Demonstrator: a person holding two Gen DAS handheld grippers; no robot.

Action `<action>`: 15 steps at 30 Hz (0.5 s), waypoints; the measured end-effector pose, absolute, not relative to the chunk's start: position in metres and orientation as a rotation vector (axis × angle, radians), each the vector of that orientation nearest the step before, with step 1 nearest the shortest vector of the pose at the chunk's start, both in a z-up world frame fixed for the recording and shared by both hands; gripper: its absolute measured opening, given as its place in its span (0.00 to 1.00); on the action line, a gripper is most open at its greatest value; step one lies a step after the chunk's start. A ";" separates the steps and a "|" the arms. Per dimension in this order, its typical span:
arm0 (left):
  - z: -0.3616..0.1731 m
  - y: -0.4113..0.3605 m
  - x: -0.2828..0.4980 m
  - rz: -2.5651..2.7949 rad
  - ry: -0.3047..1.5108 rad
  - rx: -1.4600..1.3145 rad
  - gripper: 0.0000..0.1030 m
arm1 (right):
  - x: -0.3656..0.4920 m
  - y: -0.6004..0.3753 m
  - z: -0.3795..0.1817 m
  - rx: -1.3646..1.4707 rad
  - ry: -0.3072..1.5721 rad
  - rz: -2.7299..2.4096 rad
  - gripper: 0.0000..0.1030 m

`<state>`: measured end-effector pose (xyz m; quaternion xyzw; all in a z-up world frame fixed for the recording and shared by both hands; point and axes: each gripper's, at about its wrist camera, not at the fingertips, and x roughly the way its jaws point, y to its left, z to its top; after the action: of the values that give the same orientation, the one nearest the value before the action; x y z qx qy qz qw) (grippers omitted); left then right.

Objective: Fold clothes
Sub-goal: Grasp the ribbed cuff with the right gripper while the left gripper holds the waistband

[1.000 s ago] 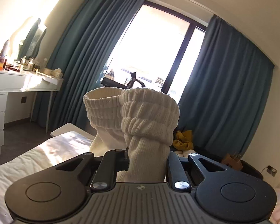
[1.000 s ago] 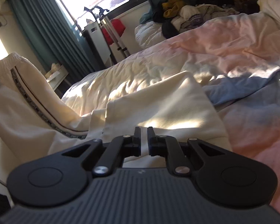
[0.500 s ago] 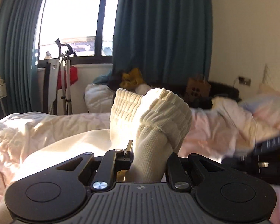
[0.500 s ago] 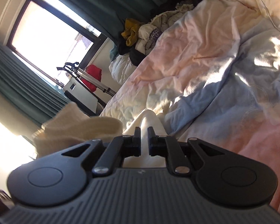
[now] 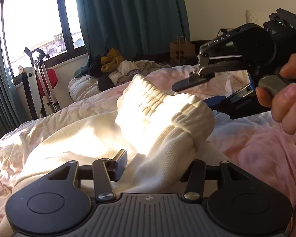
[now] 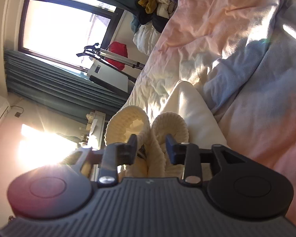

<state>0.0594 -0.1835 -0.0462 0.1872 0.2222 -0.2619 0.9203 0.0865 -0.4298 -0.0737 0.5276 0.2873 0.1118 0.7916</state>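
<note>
Now my left claw [image 5: 154, 167] and right claw [image 6: 152, 148] are both opening, letting go of the cream trousers' ribbed cuffs [image 5: 167, 106], which lie between the jaws, so the folded trousers settle on the bed [image 5: 256, 142].

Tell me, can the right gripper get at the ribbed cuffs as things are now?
Probably yes. The right gripper already has the cream ribbed cuffs between its opening jaws, with nothing in front of them. The left gripper, also opening, sits lower on the same garment.
</note>
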 end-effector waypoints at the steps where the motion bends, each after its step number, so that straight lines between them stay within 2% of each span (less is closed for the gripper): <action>1: -0.047 -0.176 0.054 -0.541 0.458 0.404 0.58 | 0.086 -0.430 -0.075 1.140 0.618 0.229 0.48; 4: -0.052 -0.155 0.037 -0.547 0.455 0.467 0.61 | 0.090 -0.430 -0.076 1.161 0.628 0.238 0.49; 15: -0.072 -0.120 0.027 -0.576 0.434 0.487 0.62 | 0.157 -0.420 -0.103 1.138 0.801 0.300 0.48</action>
<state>0.0272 -0.1195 -0.0724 0.2357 0.2103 -0.2788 0.9069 0.1571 -0.4199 -0.1028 0.5224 0.3675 0.1377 0.7570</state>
